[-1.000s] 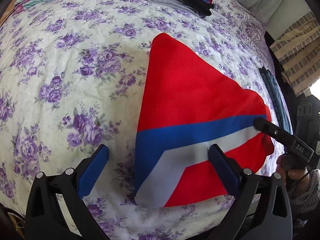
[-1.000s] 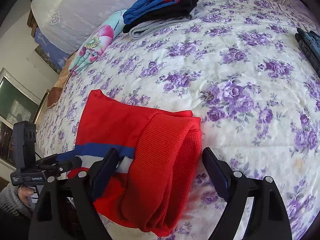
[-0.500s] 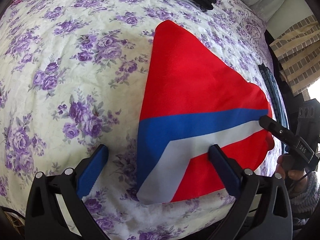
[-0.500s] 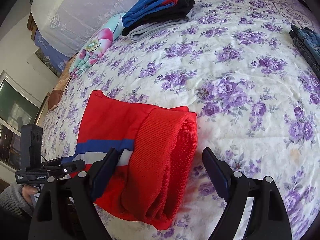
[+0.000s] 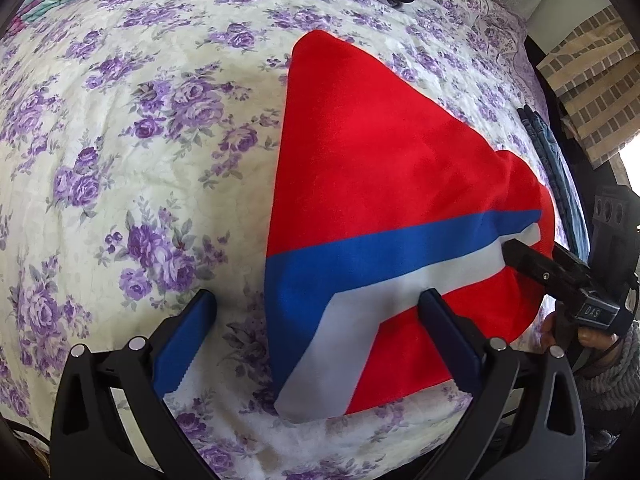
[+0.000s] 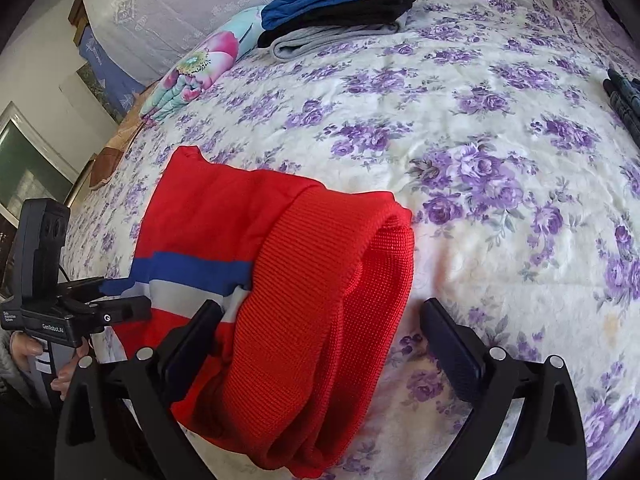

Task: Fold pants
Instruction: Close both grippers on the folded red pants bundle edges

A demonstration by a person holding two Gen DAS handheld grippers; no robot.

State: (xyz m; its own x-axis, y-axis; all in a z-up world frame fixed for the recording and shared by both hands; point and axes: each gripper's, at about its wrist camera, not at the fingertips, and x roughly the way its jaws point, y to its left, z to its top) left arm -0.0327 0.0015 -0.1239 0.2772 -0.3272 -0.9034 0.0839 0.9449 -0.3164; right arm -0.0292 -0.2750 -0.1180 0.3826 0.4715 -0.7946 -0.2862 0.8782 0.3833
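Note:
Red pants (image 5: 384, 168) with a blue and white stripe lie folded on the flowered bed; they also show in the right wrist view (image 6: 224, 220), with the ribbed red waistband (image 6: 332, 300) nearest. My left gripper (image 5: 316, 320) is open, its jaws astride the pants' near left corner. My right gripper (image 6: 320, 328) is open, its jaws astride the waistband end. Each gripper shows in the other's view, the right one (image 5: 536, 264) at the pants' right edge, the left one (image 6: 116, 300) at the striped corner.
A stack of folded blue, black and grey clothes (image 6: 340, 12) lies at the far side of the bed (image 6: 480, 120). A flowered pillow (image 6: 200, 68) lies beside it. Dark blue jeans (image 5: 556, 172) lie along the right edge. A window (image 6: 28, 168) is at left.
Both grippers have drawn in closer to the pants, which fill more of each view. The pants lie as before. Both stay open.

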